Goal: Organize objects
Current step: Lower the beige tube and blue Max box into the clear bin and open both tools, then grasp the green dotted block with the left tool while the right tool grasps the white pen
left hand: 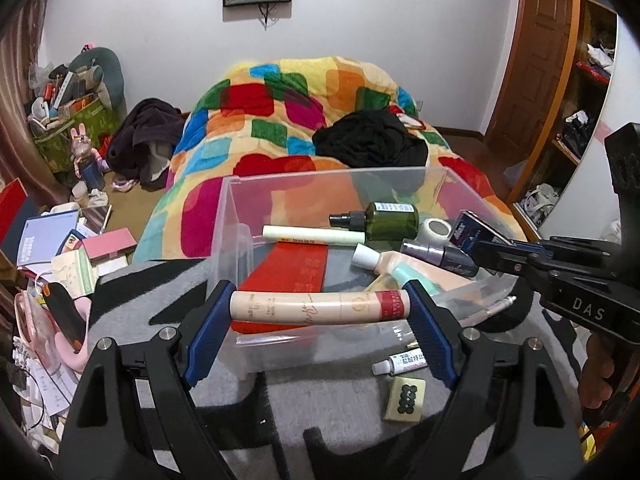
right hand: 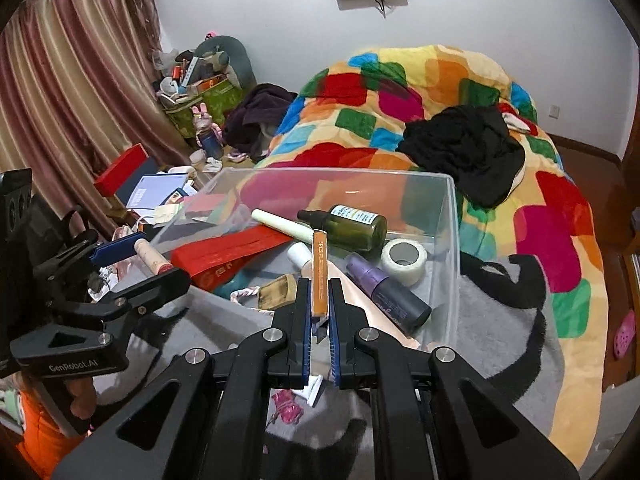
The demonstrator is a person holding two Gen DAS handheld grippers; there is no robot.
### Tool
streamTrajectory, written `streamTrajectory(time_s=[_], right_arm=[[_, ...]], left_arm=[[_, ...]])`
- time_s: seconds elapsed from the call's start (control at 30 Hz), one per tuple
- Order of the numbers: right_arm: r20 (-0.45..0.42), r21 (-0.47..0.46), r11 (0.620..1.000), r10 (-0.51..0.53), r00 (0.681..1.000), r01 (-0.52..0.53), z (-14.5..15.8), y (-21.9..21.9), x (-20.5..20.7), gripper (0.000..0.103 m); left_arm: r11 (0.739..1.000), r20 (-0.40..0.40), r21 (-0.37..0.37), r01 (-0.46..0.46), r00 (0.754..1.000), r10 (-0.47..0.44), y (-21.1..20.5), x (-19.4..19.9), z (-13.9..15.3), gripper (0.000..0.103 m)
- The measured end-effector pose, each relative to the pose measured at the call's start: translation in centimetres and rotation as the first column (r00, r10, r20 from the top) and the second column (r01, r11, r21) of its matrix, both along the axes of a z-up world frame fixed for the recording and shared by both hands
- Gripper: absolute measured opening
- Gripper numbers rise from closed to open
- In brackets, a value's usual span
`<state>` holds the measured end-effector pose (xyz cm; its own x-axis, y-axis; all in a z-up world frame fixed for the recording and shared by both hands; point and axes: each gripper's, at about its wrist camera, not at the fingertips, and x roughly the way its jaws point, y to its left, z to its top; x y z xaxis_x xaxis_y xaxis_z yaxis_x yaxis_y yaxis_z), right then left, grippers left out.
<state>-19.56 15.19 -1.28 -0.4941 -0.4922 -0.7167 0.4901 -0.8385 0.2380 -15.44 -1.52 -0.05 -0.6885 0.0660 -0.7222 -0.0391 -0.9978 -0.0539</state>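
Both sets of jaws were clamped on cargo. At the lower middle of the left wrist view, the left gripper (left hand: 320,308) held a beige cosmetic tube (left hand: 316,307) crosswise by its 2 ends, over the near wall of the clear plastic bin (left hand: 236,216). At the centre of the right wrist view, the right gripper (right hand: 320,312) pinched a slim orange box (right hand: 319,272) edge-on between narrow jaws, its far end reaching over the bin's interior.

Inside the bin lay a red flat packet (right hand: 232,254), a pale green stick (right hand: 280,225), a green spray bottle (right hand: 346,226), a white tape roll (right hand: 403,259), a purple spray bottle (right hand: 386,290) and a white-capped peach tube (left hand: 400,264). The bin sat on a grey and black blanket (left hand: 328,420).

Low in the left wrist view, right of centre, a small white ointment tube (left hand: 400,364) and a mahjong tile (left hand: 405,398) lay on the blanket outside the bin, near each other. A patchwork quilt (right hand: 440,92) filled the upper right of the right wrist view, with a black garment (right hand: 464,144) on it.
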Motion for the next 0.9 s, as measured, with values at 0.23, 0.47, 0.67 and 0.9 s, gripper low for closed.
streamTrajectory(time_s=[0.23, 0.47, 0.67, 0.9], right_arm=[[0.007, 0.034, 0.999, 0.027, 1.0, -0.027, -0.5, -1.1, 0.0, 0.007], [-0.01, 0.054, 0.998, 0.04, 0.999, -0.04, 0.1, -0.8, 0.8, 0.015], [-0.044, 0.054, 0.998, 0.036, 0.998, -0.034, 1.3, 0.4, 1.8, 0.02], [-0.072, 0.062, 0.998, 0.014, 0.997, -0.01, 2.0, 2.8, 3.2, 0.029]], left_arm=[[1.0, 0.034, 0.025, 0.005, 0.999, -0.005, -0.1, -0.5, -0.6, 0.085], [1.0, -0.002, 0.014, 0.014, 1.0, -0.014, 0.2, 0.5, 0.5, 0.088], [1.0, -0.046, -0.008, 0.02, 0.999, -0.02, 0.5, 1.9, 2.1, 0.092], [0.999, -0.051, -0.021, 0.031, 0.998, -0.032, 0.7, 3.6, 2.5, 0.096]])
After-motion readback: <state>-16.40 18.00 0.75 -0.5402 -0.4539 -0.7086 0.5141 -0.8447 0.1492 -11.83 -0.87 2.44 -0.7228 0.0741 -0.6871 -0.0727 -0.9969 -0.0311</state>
